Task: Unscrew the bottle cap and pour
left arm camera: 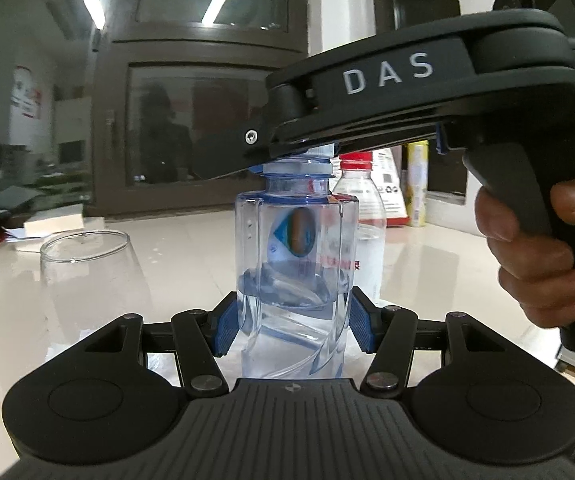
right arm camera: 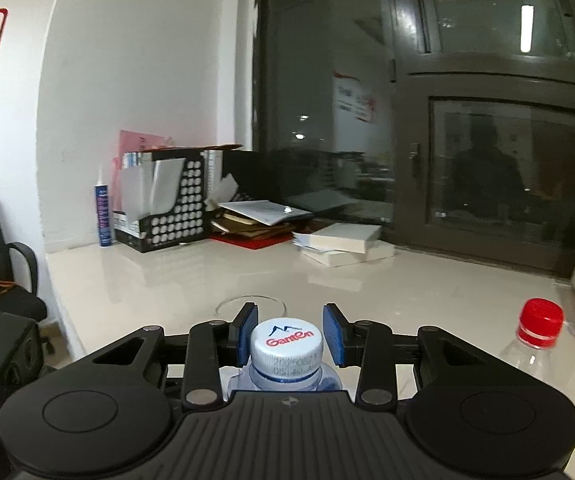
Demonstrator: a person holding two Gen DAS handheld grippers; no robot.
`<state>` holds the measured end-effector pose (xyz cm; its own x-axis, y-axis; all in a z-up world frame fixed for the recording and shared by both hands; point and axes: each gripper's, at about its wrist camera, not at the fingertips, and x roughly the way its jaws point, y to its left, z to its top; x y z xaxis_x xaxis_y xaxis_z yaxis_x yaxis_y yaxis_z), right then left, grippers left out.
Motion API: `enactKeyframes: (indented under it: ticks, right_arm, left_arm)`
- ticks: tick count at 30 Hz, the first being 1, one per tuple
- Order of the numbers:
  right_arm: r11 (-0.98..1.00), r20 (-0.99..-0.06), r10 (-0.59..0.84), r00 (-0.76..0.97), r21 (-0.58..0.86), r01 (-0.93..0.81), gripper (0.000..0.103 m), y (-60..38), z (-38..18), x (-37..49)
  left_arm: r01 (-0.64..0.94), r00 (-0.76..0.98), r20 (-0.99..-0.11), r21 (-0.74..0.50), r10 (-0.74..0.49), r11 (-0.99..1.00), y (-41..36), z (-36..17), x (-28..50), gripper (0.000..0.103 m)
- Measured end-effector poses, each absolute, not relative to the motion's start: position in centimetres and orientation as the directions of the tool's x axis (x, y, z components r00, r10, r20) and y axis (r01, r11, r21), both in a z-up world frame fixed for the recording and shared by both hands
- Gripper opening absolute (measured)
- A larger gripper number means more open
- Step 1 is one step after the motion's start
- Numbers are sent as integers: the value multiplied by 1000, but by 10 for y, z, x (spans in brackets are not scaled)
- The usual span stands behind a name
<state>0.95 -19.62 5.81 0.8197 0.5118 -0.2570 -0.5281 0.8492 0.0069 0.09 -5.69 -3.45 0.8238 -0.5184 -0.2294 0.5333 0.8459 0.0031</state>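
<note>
Lining up on the cap

Left gripper [left arm camera: 293, 326] is clamping the bottle [left arm camera: 295, 280] at centre frame; right gripper [right arm camera: 289, 334] is standing released around the cap [right arm camera: 286, 346], lower centre. Centre both pads before squeezing and twisting.

The left wrist view looks level and close at the clear bottle [left arm camera: 293, 280] from tabletop height, while the right wrist view looks from above its white cap [right arm camera: 286, 346], both sharing the bottle, the glass cup [left arm camera: 87, 268] and the red-capped bottle [right arm camera: 537, 330].
</note>
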Motion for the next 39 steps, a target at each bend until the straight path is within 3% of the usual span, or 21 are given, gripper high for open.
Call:
enactKeyframes:
  ticks: [8,25,39]
  right_arm:
    - [887,-253,446,859,-7,-462,40,-192,49,3]
    - [862,-259,496,829,34,-505,46,-211,40,-8]
    - [861,-238,502,832,50,-505,46,-204,53,-5]
  left_arm:
    - [492,849,-221,-7,-481,871,-63,-34,-4,59]
    - [500,843,-224,-7,-488,866,-60,-38,0,59]
    - [501,844,-221,-5,-489,866,-61,-41,1,59]
